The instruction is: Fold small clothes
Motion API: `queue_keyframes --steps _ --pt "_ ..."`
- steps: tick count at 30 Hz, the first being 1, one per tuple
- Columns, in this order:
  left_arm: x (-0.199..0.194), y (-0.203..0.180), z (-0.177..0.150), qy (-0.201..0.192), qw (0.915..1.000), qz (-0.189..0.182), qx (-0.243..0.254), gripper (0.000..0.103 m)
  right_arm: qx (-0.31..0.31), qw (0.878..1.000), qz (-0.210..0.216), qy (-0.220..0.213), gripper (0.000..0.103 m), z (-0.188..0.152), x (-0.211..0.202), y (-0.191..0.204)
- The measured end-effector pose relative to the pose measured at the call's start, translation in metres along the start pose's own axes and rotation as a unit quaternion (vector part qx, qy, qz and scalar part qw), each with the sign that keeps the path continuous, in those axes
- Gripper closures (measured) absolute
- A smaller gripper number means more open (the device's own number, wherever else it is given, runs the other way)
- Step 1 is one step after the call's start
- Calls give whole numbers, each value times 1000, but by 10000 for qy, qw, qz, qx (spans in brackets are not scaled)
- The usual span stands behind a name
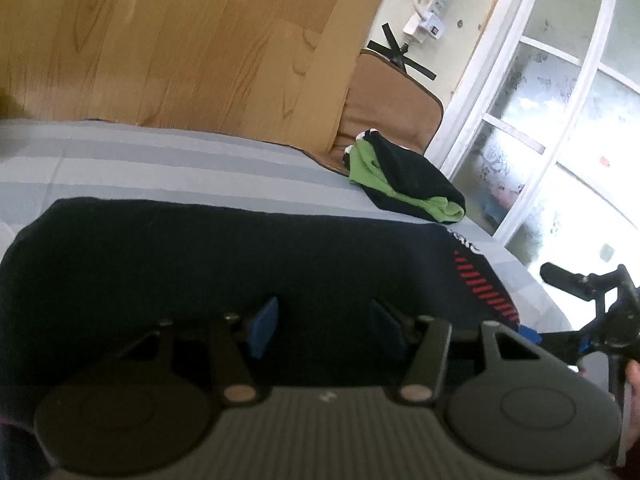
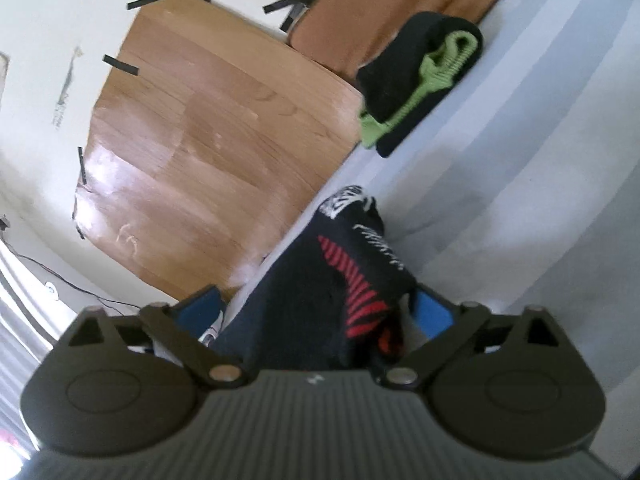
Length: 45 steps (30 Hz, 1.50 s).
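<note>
A dark navy garment (image 1: 240, 264) with red stripes and white lettering lies spread on the grey striped bed sheet (image 1: 180, 160). My left gripper (image 1: 325, 329) hovers low over its near part, blue pads (image 1: 264, 326) apart, with only flat cloth showing between them. In the right wrist view the same garment (image 2: 320, 292) is bunched at its striped end. It lies between the wide-spread pads (image 2: 432, 312) of my right gripper (image 2: 316, 312), which do not press on it. The right gripper (image 1: 592, 320) also shows at the left view's right edge, with a hand behind it.
A folded black and green pile (image 1: 404, 176) (image 2: 420, 76) sits at the sheet's far corner, against a brown cushion (image 1: 392, 108) (image 2: 392, 20). A wood-grain board (image 1: 180, 40) (image 2: 208, 152) leans on the wall behind the bed. A white-framed window (image 1: 520, 120) stands to the right.
</note>
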<state>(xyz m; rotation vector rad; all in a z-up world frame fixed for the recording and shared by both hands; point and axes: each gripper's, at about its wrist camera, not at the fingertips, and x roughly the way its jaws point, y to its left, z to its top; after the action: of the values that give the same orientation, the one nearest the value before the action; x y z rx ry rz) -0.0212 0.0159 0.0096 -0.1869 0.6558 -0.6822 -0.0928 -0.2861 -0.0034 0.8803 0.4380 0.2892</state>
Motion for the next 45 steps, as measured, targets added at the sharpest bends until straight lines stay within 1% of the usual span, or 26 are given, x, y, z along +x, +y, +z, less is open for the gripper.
queue_keyframes --steps 3,10,13,15,17,19,22,24,26,27,28,29,30,31,32,33,35,36,38,41,42,44,45 --pt "0 1 -1 -6 10000 -33 -29 50 -265 9996 -46 78 0 -3 1 6" --pt "-3 3 -1 -19 10000 -58 -19 50 -377 9992 90 -116 0 -9 -4 5" --pt "-3 6 -1 -17 9999 -137 -52 46 -416 9990 118 -111 0 -12 -6 6" --pt "-2 7 0 -5 9998 -209 -51 41 -454 9989 102 -96 0 -13 -6 7" --pt "-1 6 0 8 9997 -233 -13 40 -546 9985 26 -62 0 -16 -5 12" --pt "-1 4 0 12 9998 -194 41 40 -690 9975 -90 88 0 -16 -2 16" --pt "-2 3 -1 -2 9999 -151 78 40 -568 9976 -294 261 2 -10 0 18" --pt "-4 4 -1 -22 9999 -160 50 40 -600 9965 -525 259 7 -3 -2 15" --pt "-5 7 -2 -49 9998 -209 -45 40 -789 9932 -813 269 31 -3 -2 14" --pt "-5 9 -2 -62 9997 -232 -103 43 -826 9923 -887 265 38 -5 -2 13" --pt "-6 11 -1 -72 9995 -237 -171 45 -797 9922 -911 302 55 -6 0 12" --pt "-6 13 -1 -78 9995 -226 -215 48 -678 9931 -839 458 70 -7 6 9" --pt "-6 14 -1 -85 9994 -218 -257 51 -453 9946 -698 625 70 -12 14 6" --pt "-5 16 0 -88 9993 -217 -297 52 -441 9952 -661 566 72 -14 17 6" --pt "-5 17 0 -88 9992 -219 -335 55 -559 9942 -676 617 73 -16 22 11" --pt "-5 18 0 -86 9991 -201 -371 59 -522 9944 -637 658 74 -16 25 13" --pt "-5 19 0 -82 9991 -125 -406 66 -383 9962 -432 648 77 -13 24 19" --pt "-5 20 0 -79 9991 -95 -409 67 -501 9965 -303 589 77 -10 21 30" --pt "-5 19 0 -80 9992 -80 -396 67 -982 9940 -44 481 78 -5 18 62" --pt "-6 22 0 -79 9987 -134 -478 67 -1799 9813 279 629 78 -6 30 115" --pt "-8 26 1 -76 9979 -207 -604 67 -2105 9740 354 761 78 -9 39 134" --pt "-23 41 3 -102 9932 -382 -1098 67 -2495 9621 486 986 78 -18 57 162" --pt "-39 50 3 -279 9898 -437 -1329 67 -2638 9560 588 1141 78 -24 68 174"
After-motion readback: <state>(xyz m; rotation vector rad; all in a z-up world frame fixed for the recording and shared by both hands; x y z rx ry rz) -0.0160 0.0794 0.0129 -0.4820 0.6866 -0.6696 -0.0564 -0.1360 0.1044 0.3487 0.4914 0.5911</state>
